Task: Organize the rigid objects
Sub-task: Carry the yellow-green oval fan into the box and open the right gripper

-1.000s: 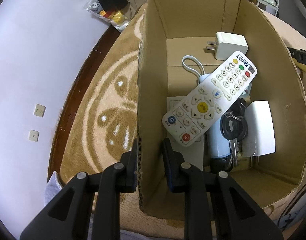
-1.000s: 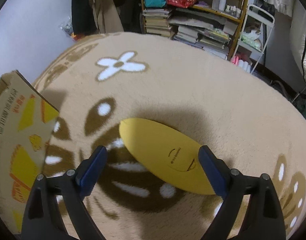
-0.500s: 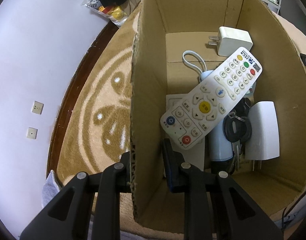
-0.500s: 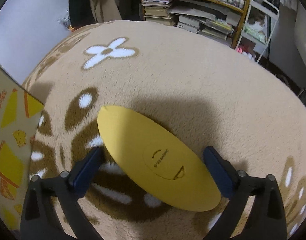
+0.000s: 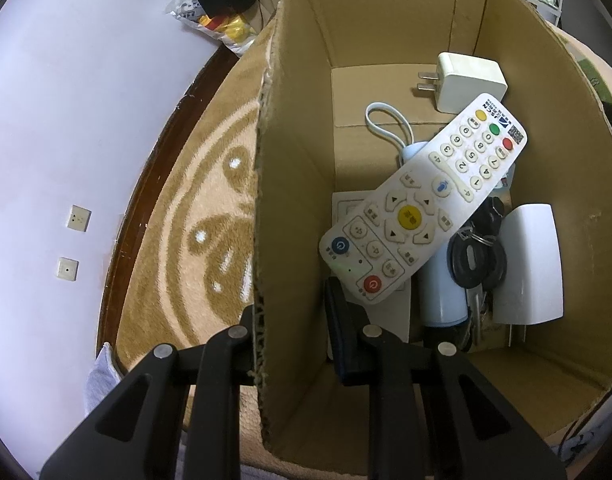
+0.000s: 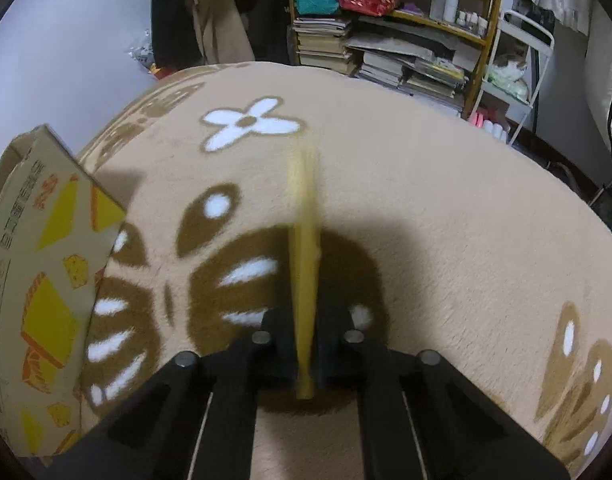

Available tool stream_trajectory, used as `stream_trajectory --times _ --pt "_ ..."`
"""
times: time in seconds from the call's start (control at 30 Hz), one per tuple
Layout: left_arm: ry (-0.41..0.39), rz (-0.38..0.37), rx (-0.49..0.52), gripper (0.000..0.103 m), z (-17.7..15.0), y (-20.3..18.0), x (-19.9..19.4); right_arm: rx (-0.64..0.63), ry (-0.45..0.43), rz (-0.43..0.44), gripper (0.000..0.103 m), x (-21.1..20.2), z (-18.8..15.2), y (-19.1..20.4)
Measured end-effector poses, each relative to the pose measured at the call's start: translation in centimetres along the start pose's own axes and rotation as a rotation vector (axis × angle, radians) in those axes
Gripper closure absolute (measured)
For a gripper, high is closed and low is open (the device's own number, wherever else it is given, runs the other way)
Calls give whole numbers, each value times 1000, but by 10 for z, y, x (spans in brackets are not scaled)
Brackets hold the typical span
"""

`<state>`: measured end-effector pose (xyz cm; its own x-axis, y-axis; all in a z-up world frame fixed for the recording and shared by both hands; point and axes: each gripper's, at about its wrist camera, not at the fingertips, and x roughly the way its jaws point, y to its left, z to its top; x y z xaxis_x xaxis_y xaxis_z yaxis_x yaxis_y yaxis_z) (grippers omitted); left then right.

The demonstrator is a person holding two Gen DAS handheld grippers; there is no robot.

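The left claw (image 5: 294,320) pinches the near wall of the cardboard box (image 5: 290,200), steadying it for loading; a remote (image 5: 422,204) lies ahead inside. The right claw (image 6: 304,344), jaws just closed, clamps the yellow disc (image 6: 304,272) edge-on above the blanket (image 6: 426,200), ready to carry.

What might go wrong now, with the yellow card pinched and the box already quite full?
The right gripper has just closed on the thin yellow card, edge-on; it may slip or bend. The left gripper clamps only one wall of the cardboard box, which could tilt. The remote control lies loosely atop other items and may shift.
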<state>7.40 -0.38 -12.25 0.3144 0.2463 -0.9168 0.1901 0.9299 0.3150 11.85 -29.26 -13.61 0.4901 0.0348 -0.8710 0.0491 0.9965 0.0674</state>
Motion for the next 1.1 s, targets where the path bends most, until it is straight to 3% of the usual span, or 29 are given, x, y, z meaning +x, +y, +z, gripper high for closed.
stream_trajectory --times 0.17,0.6,1.1 --pt "-11 9 4 82 -2 0 -3 -48 -35 -9 96 -18 -4 25" --pt "-46 31 12 82 -6 0 -18 -25 -184 133 96 -97 9 84" --pt "-98 15 -7 82 -9 5 -39 -12 -202 268 96 -125 -21 147"
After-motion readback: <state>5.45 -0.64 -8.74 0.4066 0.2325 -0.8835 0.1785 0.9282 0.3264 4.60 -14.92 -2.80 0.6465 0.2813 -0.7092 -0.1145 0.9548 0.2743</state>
